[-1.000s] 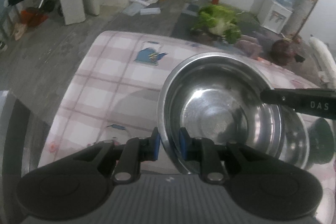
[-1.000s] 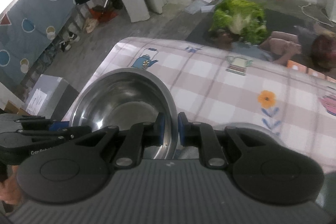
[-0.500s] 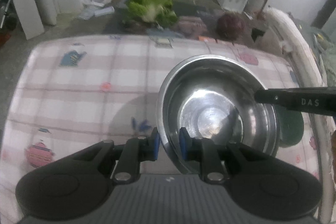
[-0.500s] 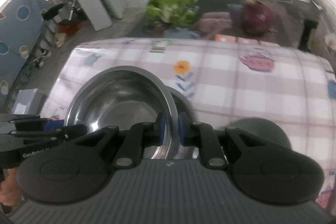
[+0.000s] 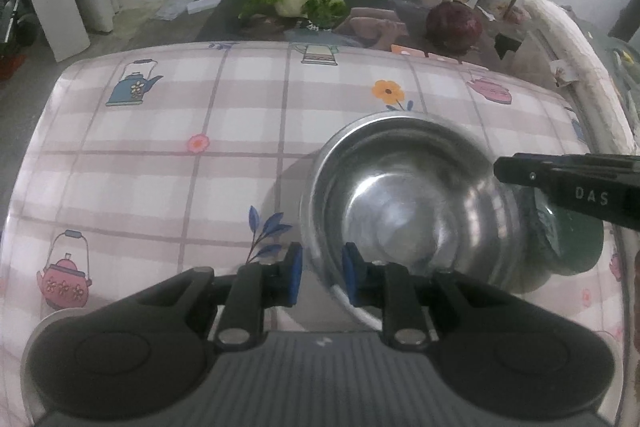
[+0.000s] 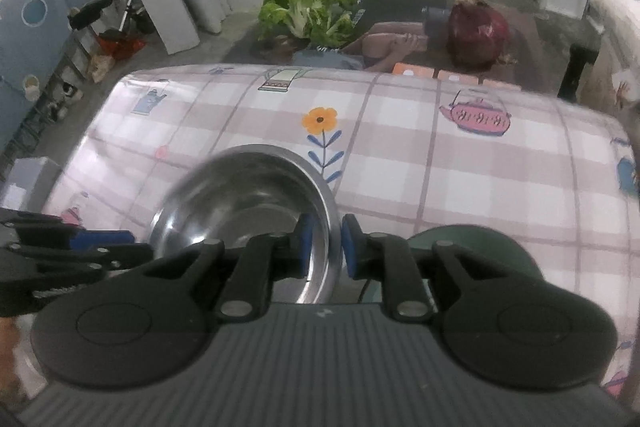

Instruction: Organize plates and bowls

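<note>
Our left gripper (image 5: 319, 273) and right gripper (image 6: 323, 247) straddle opposite rims of the steel bowl (image 5: 404, 211). The right jaws have just been opening, and both pairs now look slack around the rim, though blur hides contact. The bowl has come down onto a dark green dish (image 5: 576, 247), apparently nested: shiny, round, smooth metal. Beyond spreads the checked, teapot-printed tablecloth (image 5: 240, 131).

Silver bowl (image 5: 404, 203), pink plaid tablecloth (image 5: 160, 167) (teapots, flowers)
</note>
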Demonstrator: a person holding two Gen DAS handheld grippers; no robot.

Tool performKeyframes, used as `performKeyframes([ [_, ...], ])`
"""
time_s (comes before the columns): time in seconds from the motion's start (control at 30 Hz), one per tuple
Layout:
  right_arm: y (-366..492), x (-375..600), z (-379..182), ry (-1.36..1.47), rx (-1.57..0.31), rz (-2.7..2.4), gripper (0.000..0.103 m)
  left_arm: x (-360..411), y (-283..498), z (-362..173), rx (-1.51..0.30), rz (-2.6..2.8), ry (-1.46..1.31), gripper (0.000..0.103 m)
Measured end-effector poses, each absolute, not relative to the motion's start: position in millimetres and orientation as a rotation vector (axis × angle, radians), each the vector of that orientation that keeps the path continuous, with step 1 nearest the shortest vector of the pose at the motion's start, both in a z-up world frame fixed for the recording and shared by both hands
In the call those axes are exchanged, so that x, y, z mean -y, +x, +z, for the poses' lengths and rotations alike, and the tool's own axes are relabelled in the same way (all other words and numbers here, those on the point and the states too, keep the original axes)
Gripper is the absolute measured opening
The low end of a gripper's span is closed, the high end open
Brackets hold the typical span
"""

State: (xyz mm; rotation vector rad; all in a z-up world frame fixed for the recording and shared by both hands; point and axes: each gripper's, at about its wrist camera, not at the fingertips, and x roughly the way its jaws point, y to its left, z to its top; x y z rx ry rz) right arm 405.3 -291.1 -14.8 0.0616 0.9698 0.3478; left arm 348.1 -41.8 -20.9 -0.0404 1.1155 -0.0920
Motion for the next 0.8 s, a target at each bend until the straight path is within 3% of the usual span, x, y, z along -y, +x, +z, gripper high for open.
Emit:
performKeyframes([
  [0.2,399.3,283.3,-10.6,-0.013,-0.920,0.329,0.046,35.9,338.7,-10.1,-1.080,-0.086,-0.032,0.029],
  [0.57,344.4,302.9,20.4,0.018,-0.829,0.360,0.058,47.1,292.2,19.9,-0.993,-0.189,0.023,0.055],
  [0.8,304.9,335.2,27.2,0.071,-0.834,0.320,0.065,66.7,261.6,38.5,-0.908,-0.310,0.053,0.063],
])
